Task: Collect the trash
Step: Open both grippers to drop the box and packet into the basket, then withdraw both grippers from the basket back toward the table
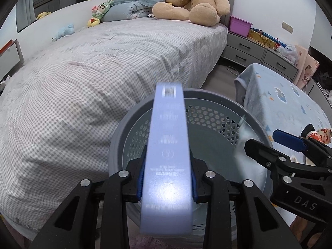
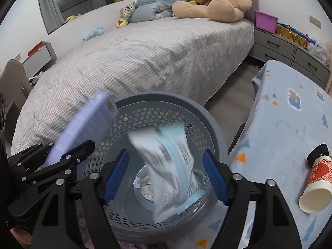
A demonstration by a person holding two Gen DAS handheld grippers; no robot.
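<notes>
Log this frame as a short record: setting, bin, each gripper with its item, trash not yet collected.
setting: bedroom, beside bed
bin: grey perforated basket, crumpled scrap at bottom
left gripper: lavender box between the pads, over the basket
right gripper: open, blurred blue-white wrapper loose between the fingers, over the basket
uncollected: paper cup lying on blue blanket
</notes>
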